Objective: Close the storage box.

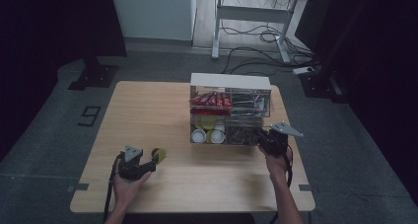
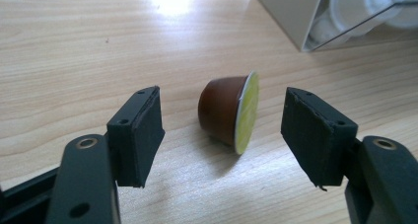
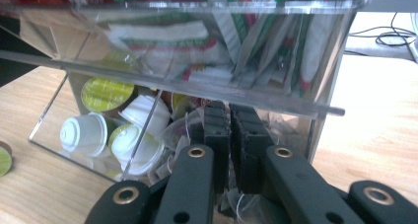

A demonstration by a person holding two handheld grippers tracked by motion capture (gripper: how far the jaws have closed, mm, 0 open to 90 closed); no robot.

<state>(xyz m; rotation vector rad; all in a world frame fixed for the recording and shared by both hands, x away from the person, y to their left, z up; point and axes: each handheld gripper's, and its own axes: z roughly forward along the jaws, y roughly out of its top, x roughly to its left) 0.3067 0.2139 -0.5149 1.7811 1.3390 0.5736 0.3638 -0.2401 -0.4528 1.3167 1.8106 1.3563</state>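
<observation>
The left gripper stands wide open, its jaws on either side of a brown capsule that lies on its side on the table, green lid facing the right-hand jaw; neither pad touches it. In the high view the capsule sits just ahead of that gripper, well apart from the clear organizer. The right gripper reaches into the organizer's lower right compartment (among the tea bags), jaws pressed together; whether they pinch anything, I cannot tell. White and green pods fill the neighbouring compartment.
</observation>
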